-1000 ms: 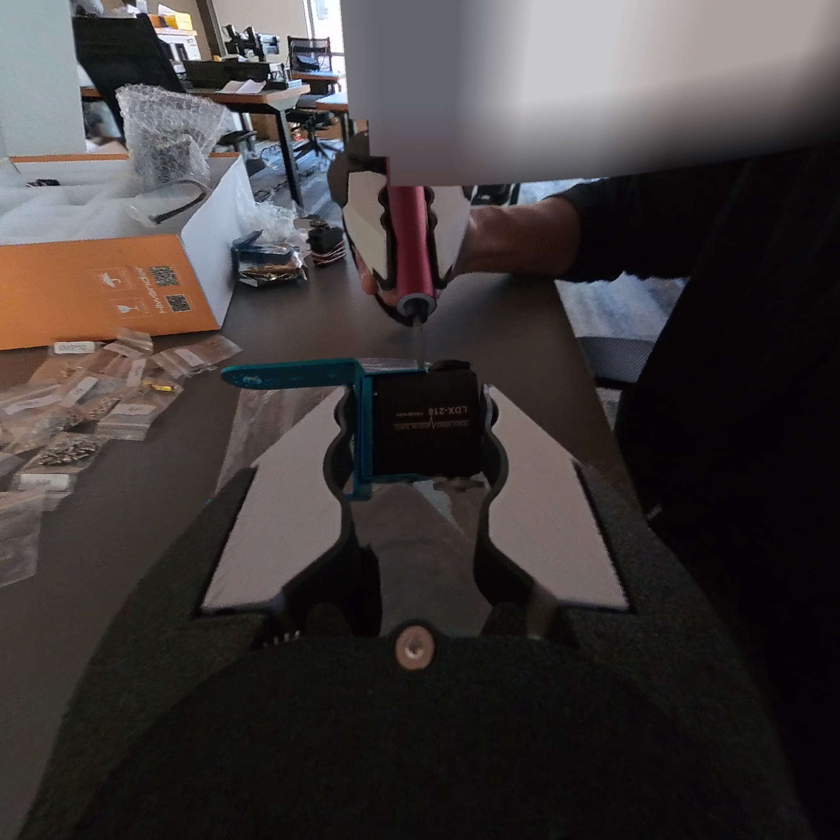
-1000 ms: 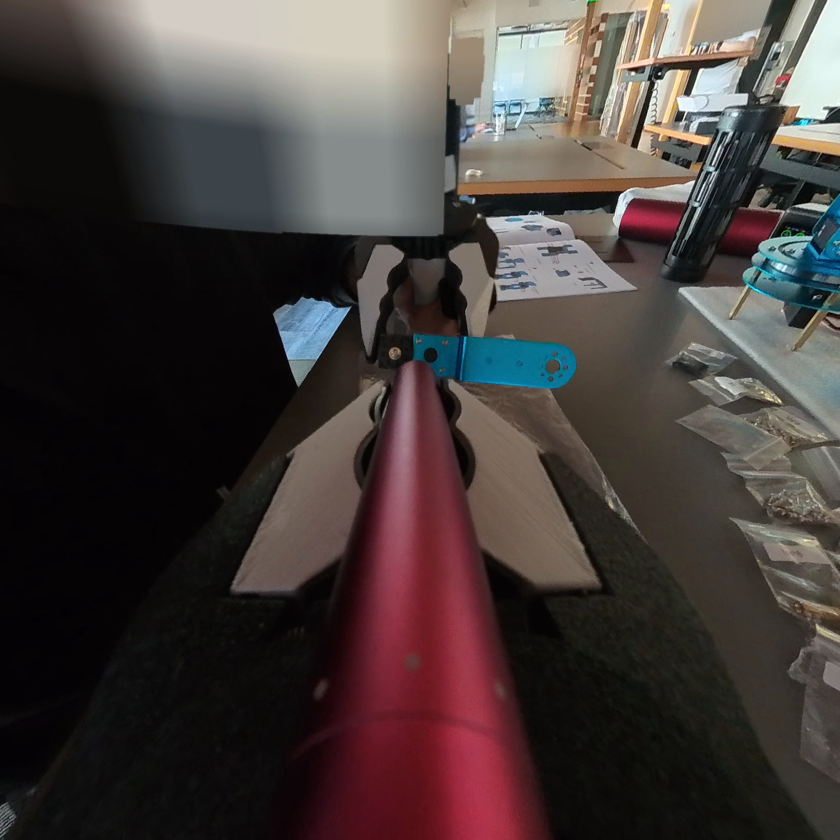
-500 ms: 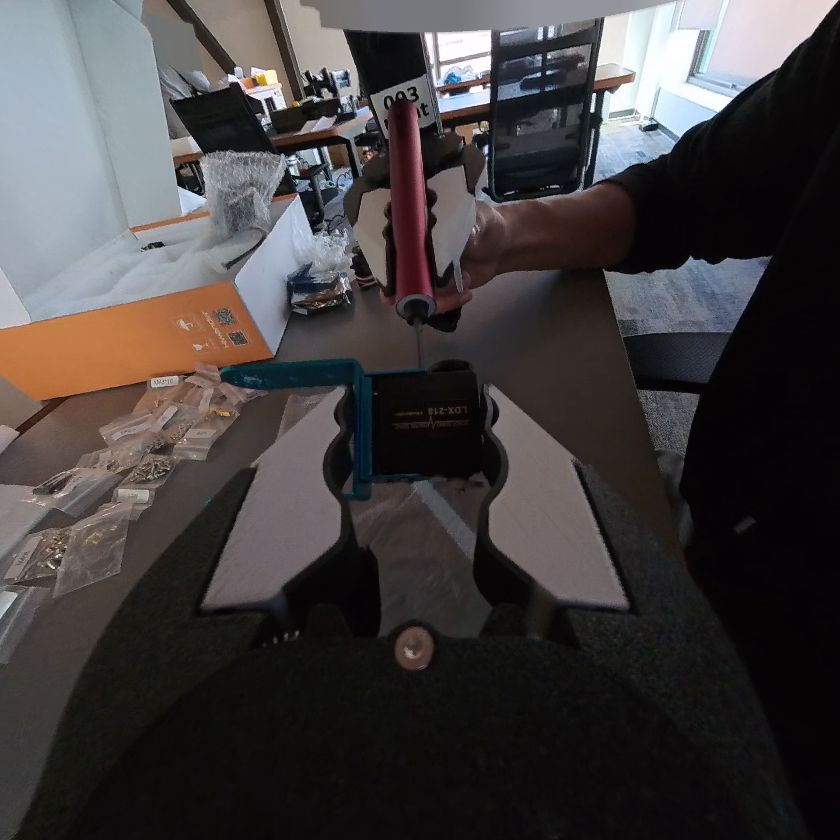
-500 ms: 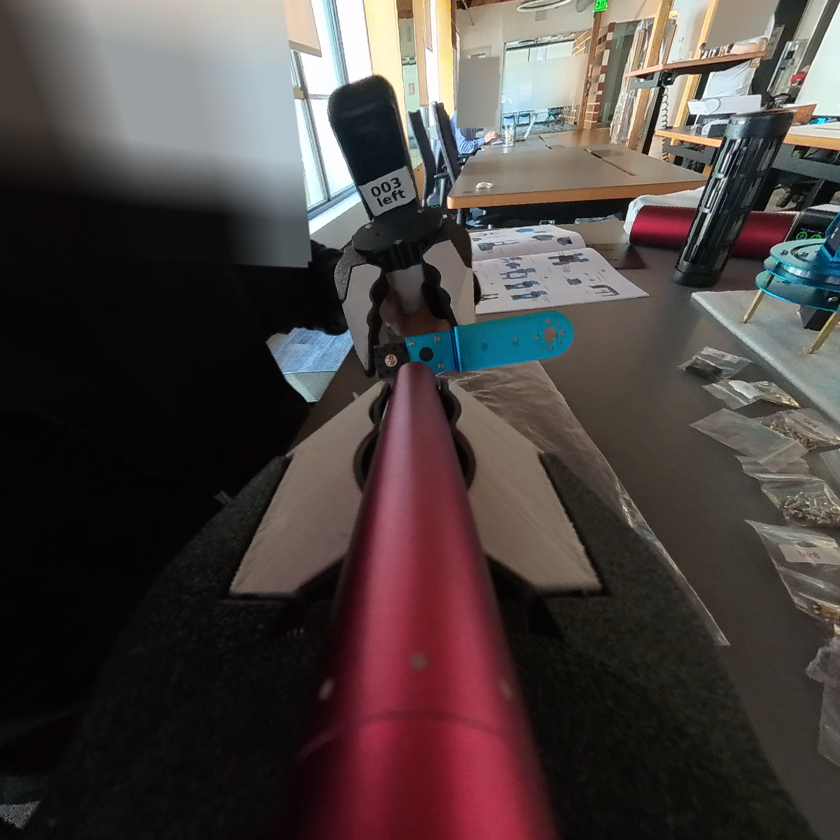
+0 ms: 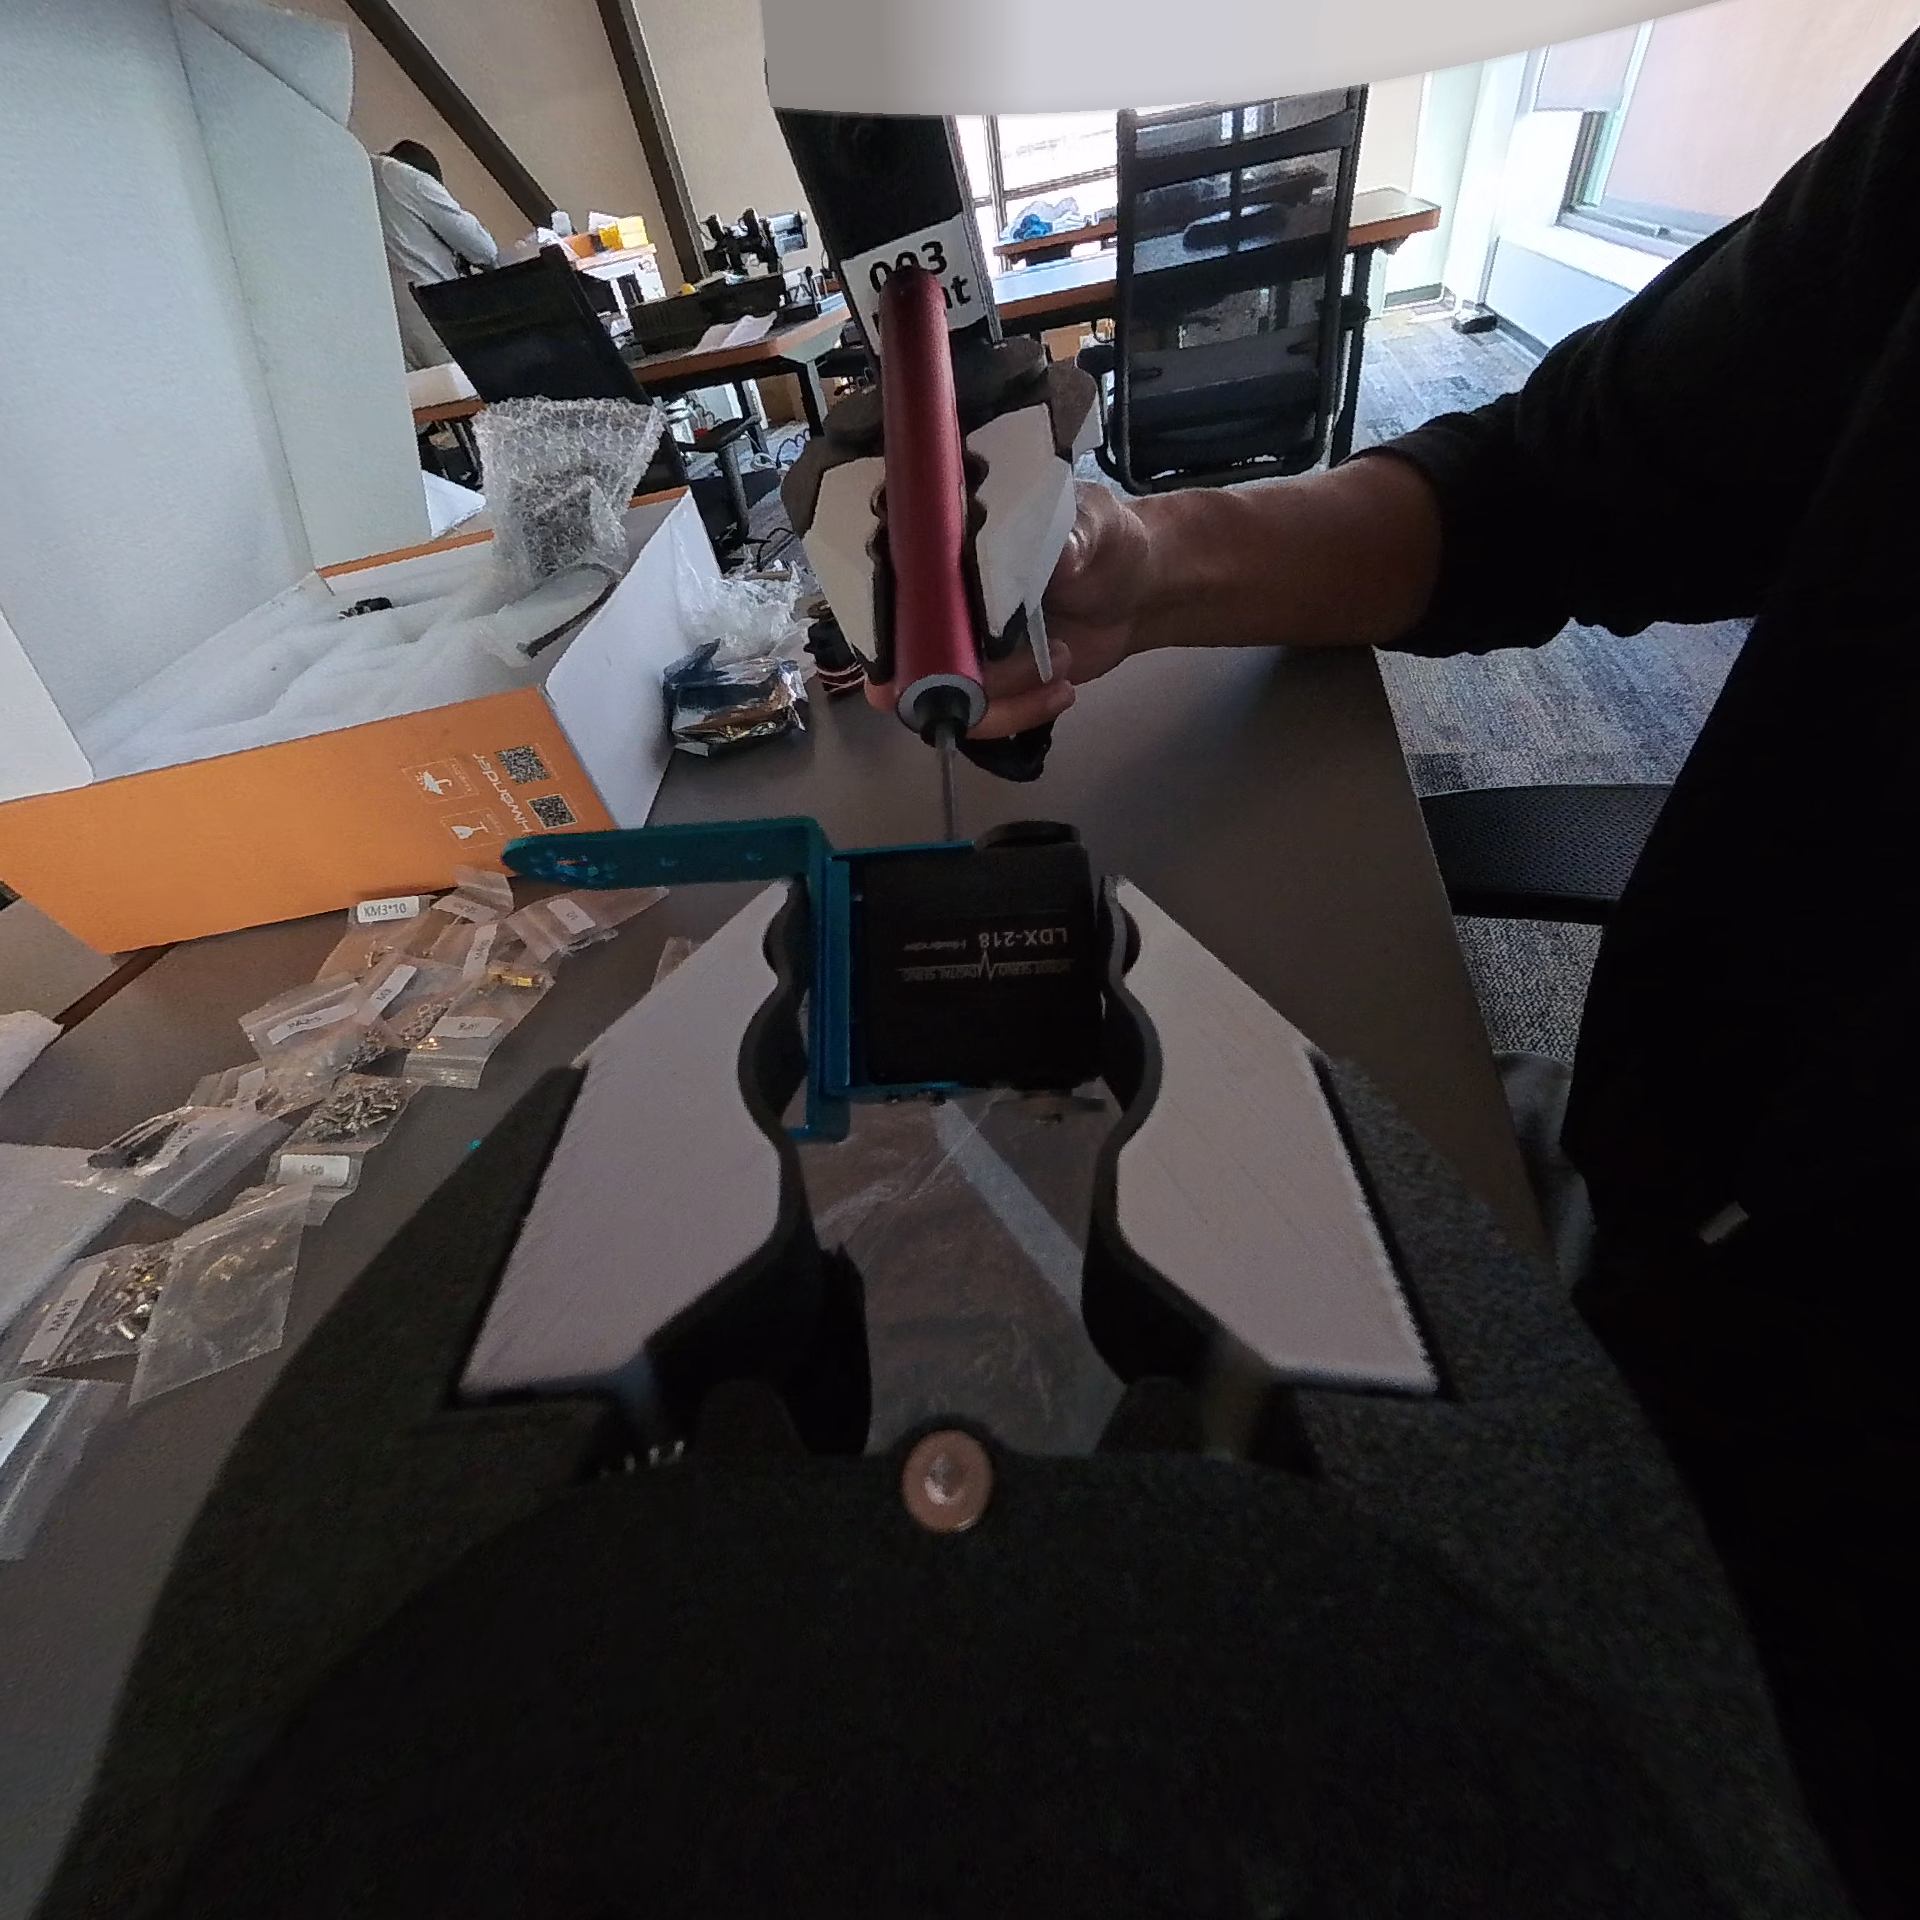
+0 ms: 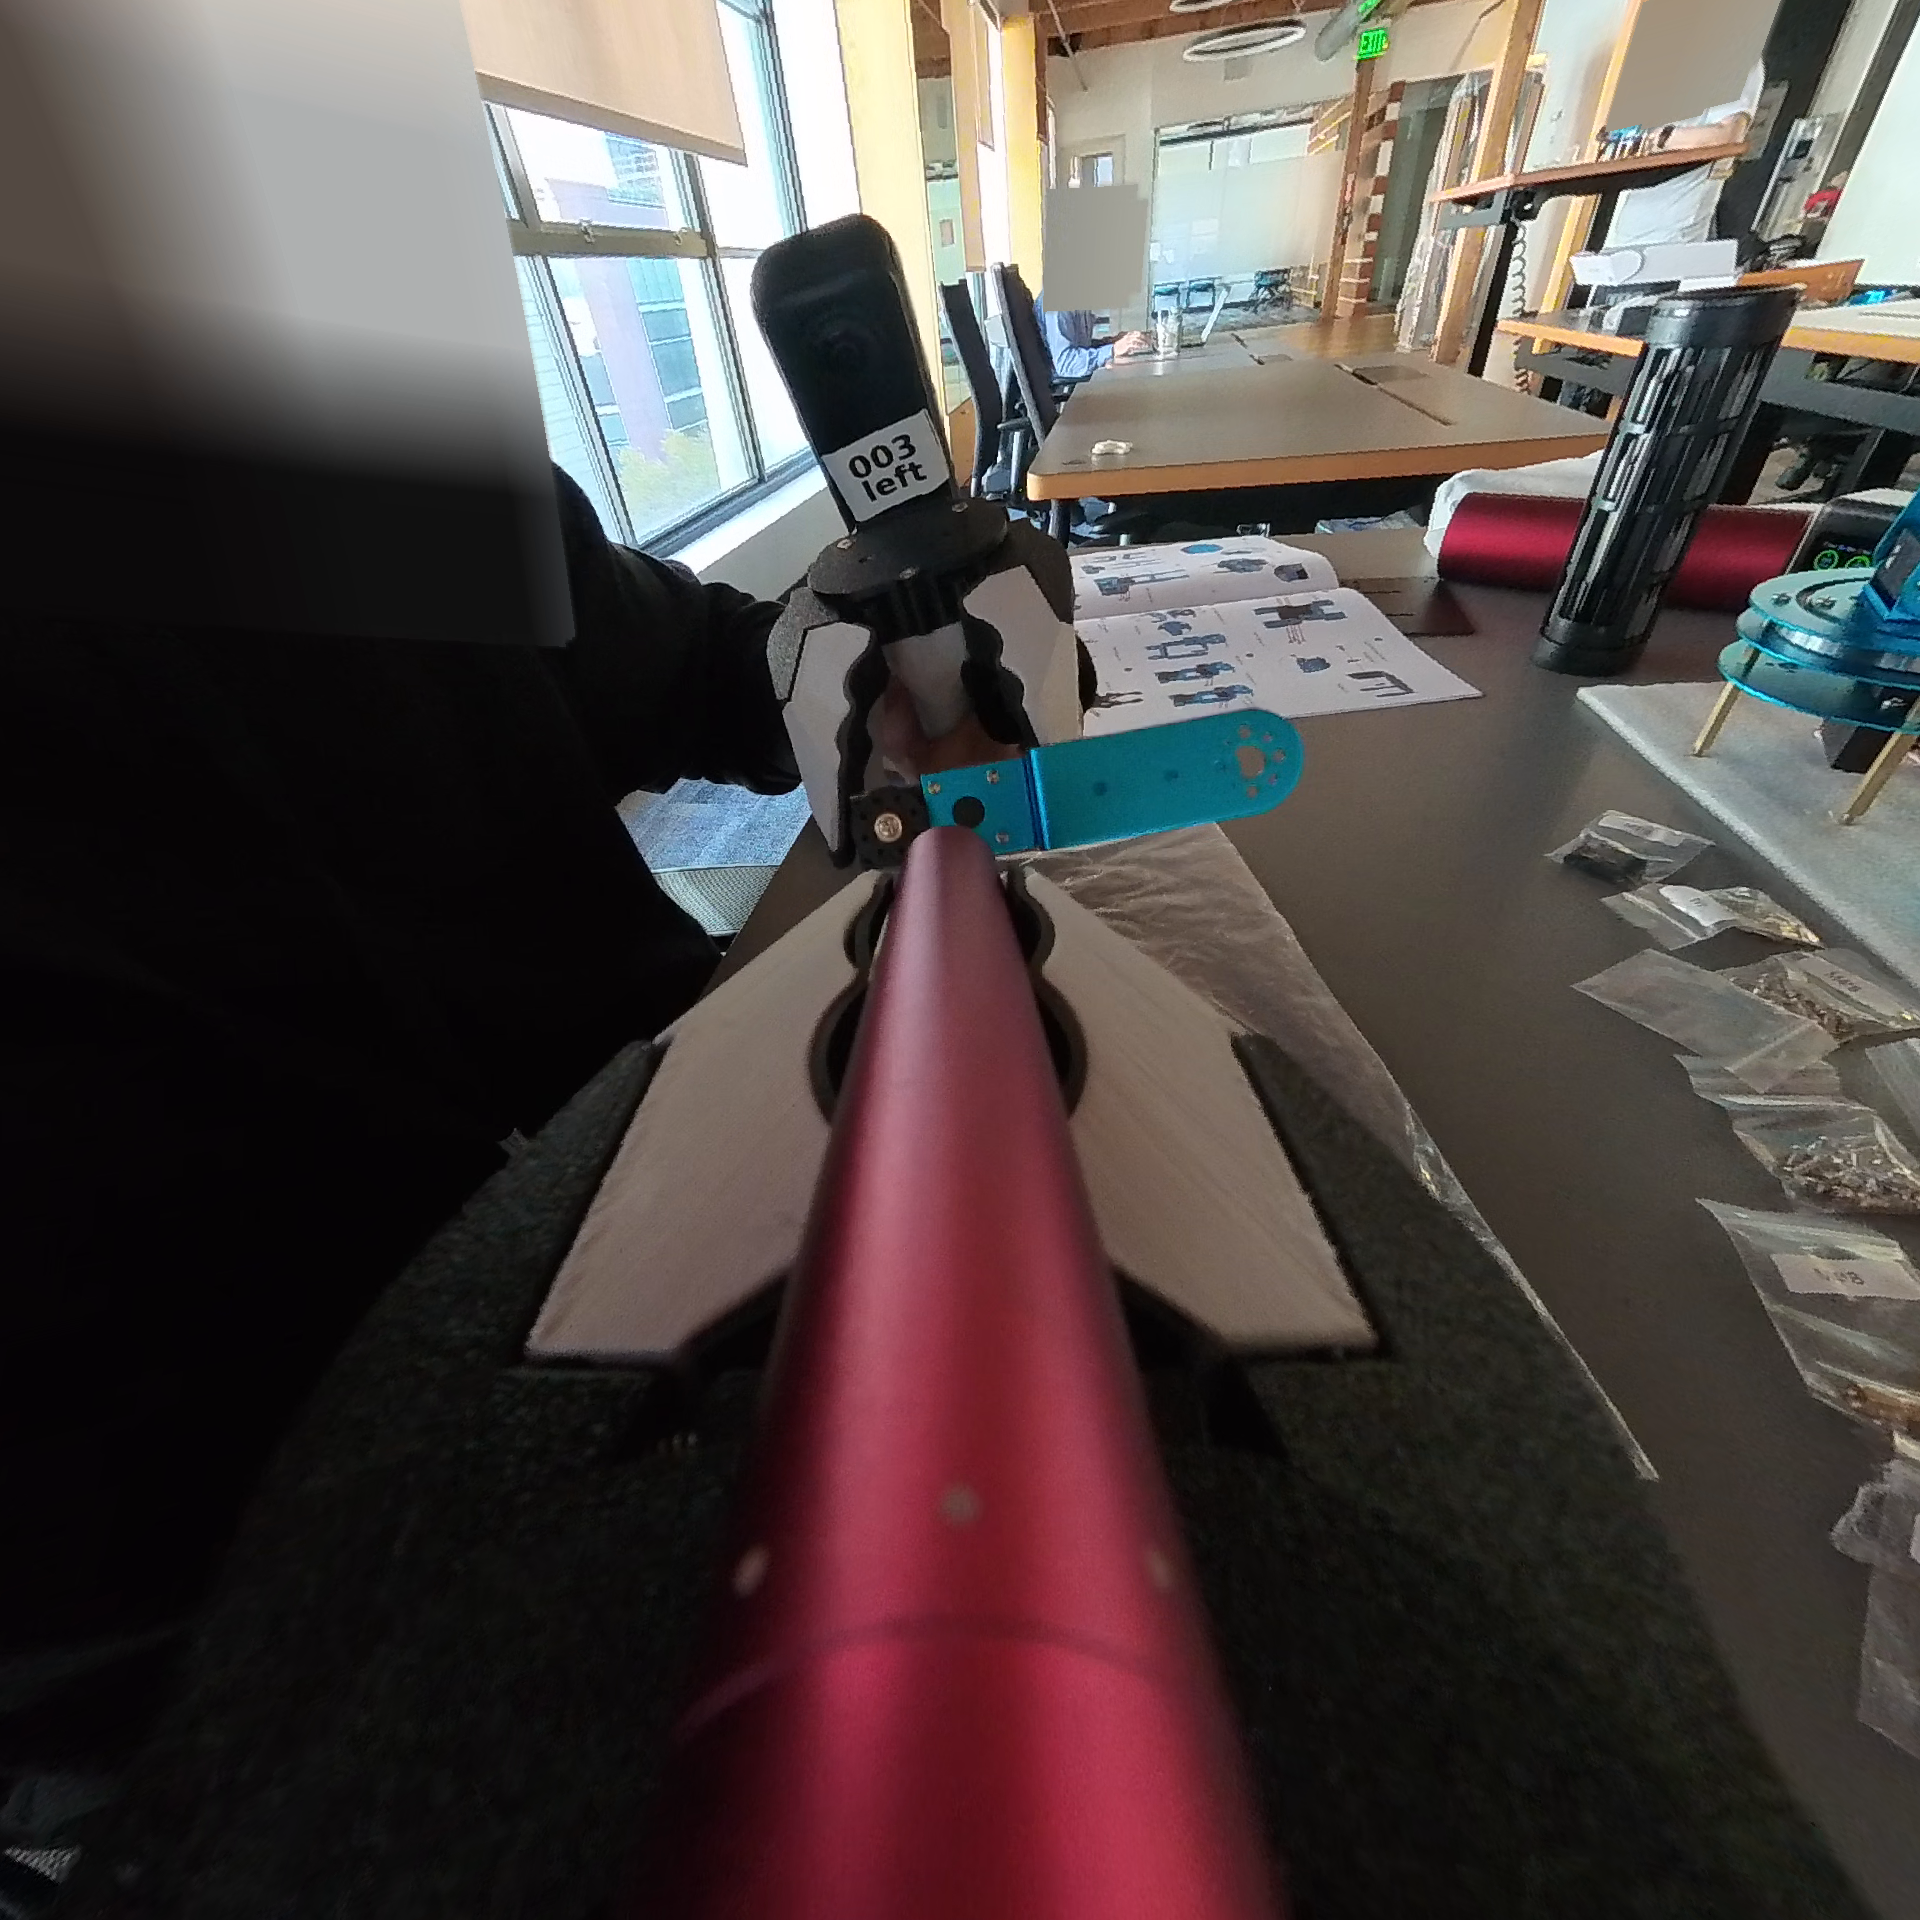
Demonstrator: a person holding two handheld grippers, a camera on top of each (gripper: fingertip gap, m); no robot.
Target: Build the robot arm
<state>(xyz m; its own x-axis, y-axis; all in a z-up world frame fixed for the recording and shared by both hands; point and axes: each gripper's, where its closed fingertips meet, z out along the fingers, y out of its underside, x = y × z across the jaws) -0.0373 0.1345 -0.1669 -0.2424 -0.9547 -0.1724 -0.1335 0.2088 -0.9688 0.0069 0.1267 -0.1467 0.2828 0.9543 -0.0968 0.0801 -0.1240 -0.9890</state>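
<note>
My left gripper (image 5: pixel 956 914) is shut on a black servo (image 5: pixel 977 966) with a blue metal bracket (image 5: pixel 665 862) that sticks out to the left, held above the dark table (image 5: pixel 1195 790). My right gripper (image 6: pixel 945 894) is shut on a red screwdriver (image 6: pixel 956 1351). In the left wrist view the screwdriver (image 5: pixel 925 488) points down at me and its thin bit (image 5: pixel 948 779) meets the servo's far top edge. In the right wrist view the left gripper (image 6: pixel 914 790) faces me with the bracket (image 6: pixel 1153 790) pointing right; the screwdriver hides the bit's tip.
An open orange and white box (image 5: pixel 312 810) with bubble wrap (image 5: pixel 561 468) lies far left. Several small bags of screws (image 5: pixel 343 1049) lie on the table. A clear plastic sheet (image 6: pixel 1195 935), an open booklet (image 6: pixel 1268 634), a black cylinder (image 6: pixel 1652 468) and a blue acrylic stand (image 6: pixel 1829 644) are nearby. Some 6 cm of space lies between my two pairs of fingers.
Both grippers have tilted up, so more of the room shows. The screwdriver has drawn back a little and more of its bit shows. The bracket now slants up in the right wrist view.
</note>
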